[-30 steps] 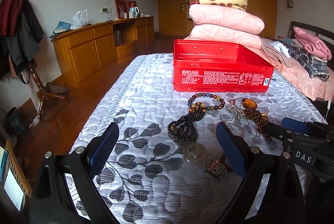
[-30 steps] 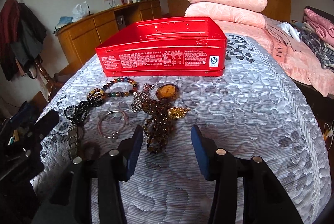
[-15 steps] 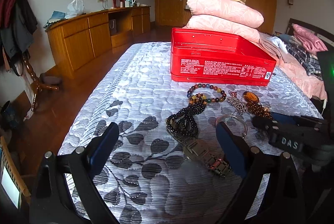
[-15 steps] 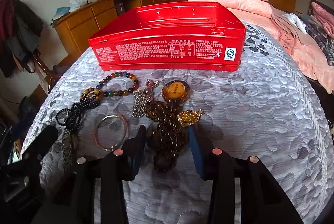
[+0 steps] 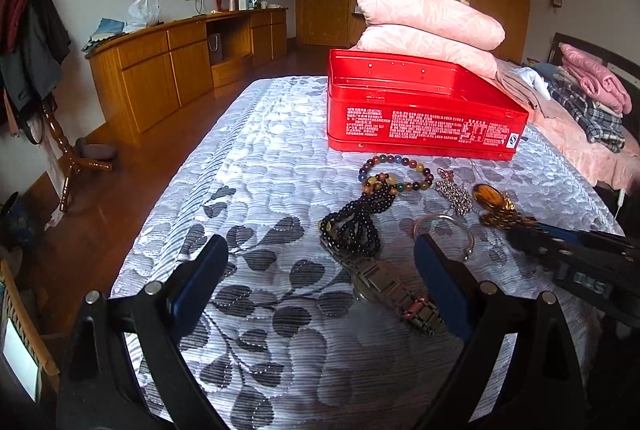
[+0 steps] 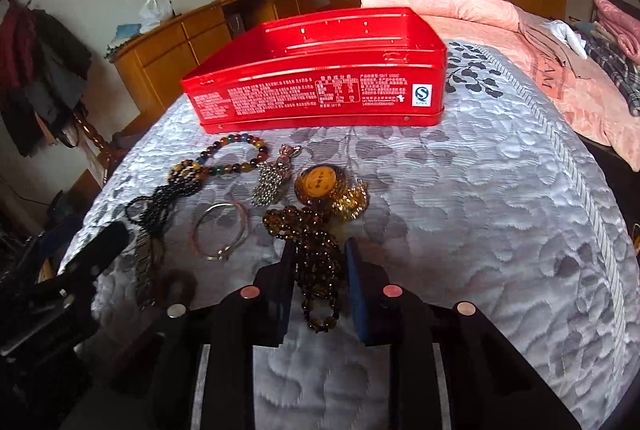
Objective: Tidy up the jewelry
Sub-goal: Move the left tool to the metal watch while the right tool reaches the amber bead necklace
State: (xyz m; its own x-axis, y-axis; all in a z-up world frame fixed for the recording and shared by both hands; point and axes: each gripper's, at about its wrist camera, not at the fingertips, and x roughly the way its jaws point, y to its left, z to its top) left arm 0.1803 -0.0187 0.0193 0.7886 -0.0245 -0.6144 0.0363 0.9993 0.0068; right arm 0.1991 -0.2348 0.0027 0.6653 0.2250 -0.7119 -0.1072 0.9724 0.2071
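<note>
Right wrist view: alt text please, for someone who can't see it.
The right gripper is closing around a brown bead necklace lying on a grey quilted bed. Other jewelry lies to its left, before an open red tin.

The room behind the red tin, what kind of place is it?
Most likely a home bedroom. The red tin sits on a quilted bed cover, stacked pillows lie behind it, and coats hang on a stand beside a long wooden sideboard.

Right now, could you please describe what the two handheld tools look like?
Both match: the left tool and right tool have black angular frames, flat blue pads and round silver bolt heads. White lettering marks the right tool's side.
</note>
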